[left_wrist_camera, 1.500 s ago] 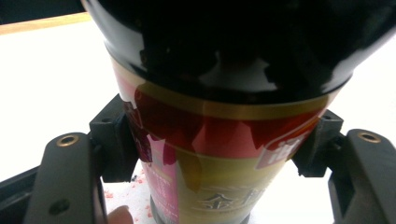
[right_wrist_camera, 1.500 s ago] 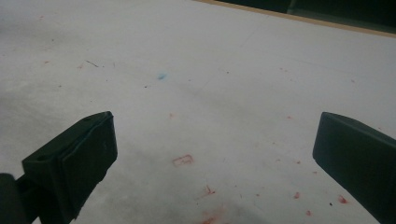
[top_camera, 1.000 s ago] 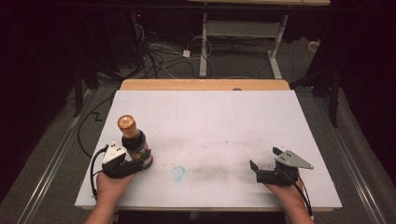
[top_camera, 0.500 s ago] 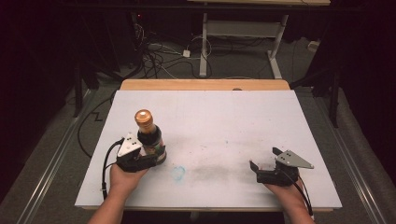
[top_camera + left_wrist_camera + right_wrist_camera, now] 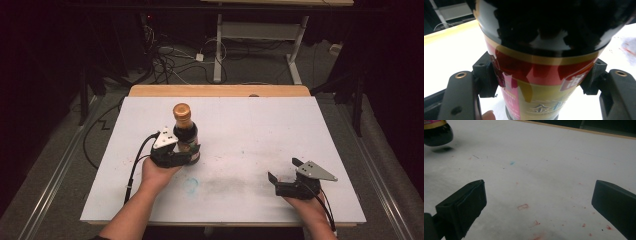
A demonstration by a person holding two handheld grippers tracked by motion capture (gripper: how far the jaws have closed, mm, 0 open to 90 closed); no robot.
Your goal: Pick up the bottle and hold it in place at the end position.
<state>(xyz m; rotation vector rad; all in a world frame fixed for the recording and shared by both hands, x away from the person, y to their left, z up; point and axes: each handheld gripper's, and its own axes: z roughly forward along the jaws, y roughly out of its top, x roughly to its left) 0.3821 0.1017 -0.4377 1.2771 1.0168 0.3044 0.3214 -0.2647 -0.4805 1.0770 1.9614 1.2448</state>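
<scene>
Since the earlier frames the left gripper (image 5: pixel 186 152) has carried the dark bottle (image 5: pixel 184 131) away from the near-left edge toward the middle of the white table (image 5: pixel 260 130), while the right gripper (image 5: pixel 281 170) rests near the front right with its fingers (image 5: pixel 464 207) spread wide and empty. The left fingers (image 5: pixel 485 75) clamp the bottle low on its red-and-gold label, holding it upright and, judging by its shadow in the right gripper view, just clear of the table. With so low a grip on smooth glass, the tall bottle could tip or slide if moved briskly.
</scene>
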